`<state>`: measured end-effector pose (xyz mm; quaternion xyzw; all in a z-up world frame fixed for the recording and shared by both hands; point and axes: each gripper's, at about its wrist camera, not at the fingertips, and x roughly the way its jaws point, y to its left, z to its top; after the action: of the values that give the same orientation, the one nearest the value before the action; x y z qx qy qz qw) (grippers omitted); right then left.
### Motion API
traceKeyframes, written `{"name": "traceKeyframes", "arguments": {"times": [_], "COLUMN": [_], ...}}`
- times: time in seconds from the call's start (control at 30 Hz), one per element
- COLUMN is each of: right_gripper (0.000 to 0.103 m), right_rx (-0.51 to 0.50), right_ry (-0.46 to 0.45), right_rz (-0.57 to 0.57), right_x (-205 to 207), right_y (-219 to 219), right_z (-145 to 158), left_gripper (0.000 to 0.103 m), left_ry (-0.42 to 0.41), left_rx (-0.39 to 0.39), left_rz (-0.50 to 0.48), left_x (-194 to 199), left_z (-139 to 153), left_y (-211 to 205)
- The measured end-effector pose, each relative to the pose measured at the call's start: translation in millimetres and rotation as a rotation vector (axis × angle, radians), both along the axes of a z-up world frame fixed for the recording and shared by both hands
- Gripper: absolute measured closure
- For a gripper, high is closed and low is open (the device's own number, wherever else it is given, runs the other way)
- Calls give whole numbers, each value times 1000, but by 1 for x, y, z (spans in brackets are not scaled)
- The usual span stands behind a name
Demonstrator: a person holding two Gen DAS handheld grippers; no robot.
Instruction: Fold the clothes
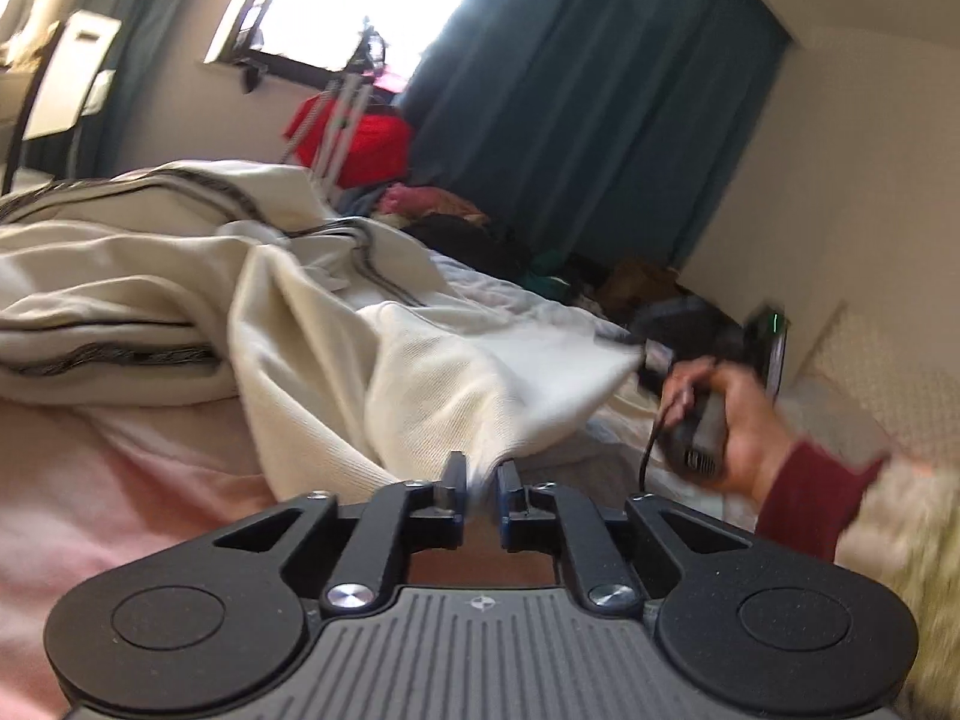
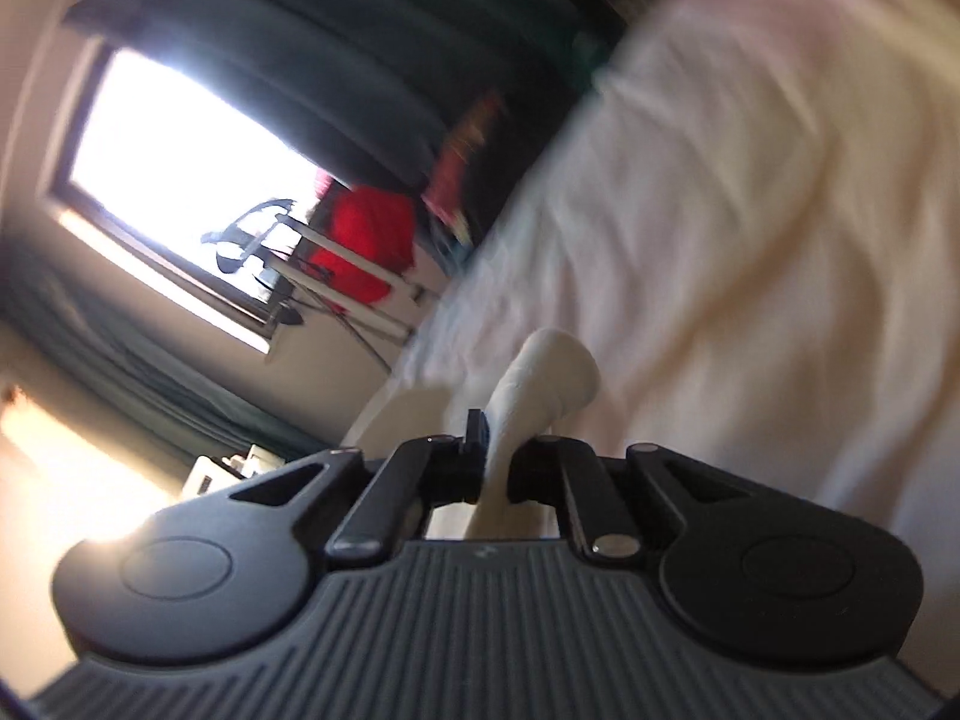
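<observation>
- Bed (image 1: 90, 480), pale pink sheet: carries the crumpled cream ribbed-knit garment with dark stripe trim (image 1: 312, 324), heaped at the left, one end lifted toward the right.
- Garment's long axis: roughly left to right in the left wrist view, though the bunching leaves this uncertain.
- Left gripper (image 1: 480, 474): narrow, pinching a garment edge.
- Right gripper (image 2: 495, 432): clamped on a rolled cream fold.
- Judgement: draw both corners apart evenly, taut, before laying flat.
</observation>
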<state>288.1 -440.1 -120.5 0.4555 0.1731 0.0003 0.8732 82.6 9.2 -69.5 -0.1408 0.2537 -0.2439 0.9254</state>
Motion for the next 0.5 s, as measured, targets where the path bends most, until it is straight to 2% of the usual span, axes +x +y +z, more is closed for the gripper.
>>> {"name": "traceKeyframes", "arguments": {"times": [0.03,0.1,0.2,0.23,0.27,0.33,0.43,0.5], "right_gripper": [96,96,96,96,96,95,94,94], "right_rx": [-25,-72,-94,-116,-129,-77,93,153], "right_ry": [-35,-104,-193,-201,-185,-92,50,88], "right_rz": [-18,-57,-181,-241,-305,-423,-477,-492], "right_x": [-3,-9,-37,-49,-60,-78,-100,-108], "right_y": [-8,-26,-61,-71,-80,-100,-123,-131], "right_z": [14,42,68,70,68,47,-8,-30], "left_gripper": [73,59,55,50,48,42,30,25], "left_ry": [6,33,59,68,78,132,220,293], "left_rx": [-8,-16,-8,-6,-5,-44,-111,-172], "left_rz": [-25,-64,-109,-115,-119,-70,17,124], "left_x": [0,-2,-2,-1,0,7,20,29], "left_z": [-2,-8,-14,-16,-17,-21,-28,-34], "left_y": [-5,-15,-26,-27,-28,-18,0,23]}}
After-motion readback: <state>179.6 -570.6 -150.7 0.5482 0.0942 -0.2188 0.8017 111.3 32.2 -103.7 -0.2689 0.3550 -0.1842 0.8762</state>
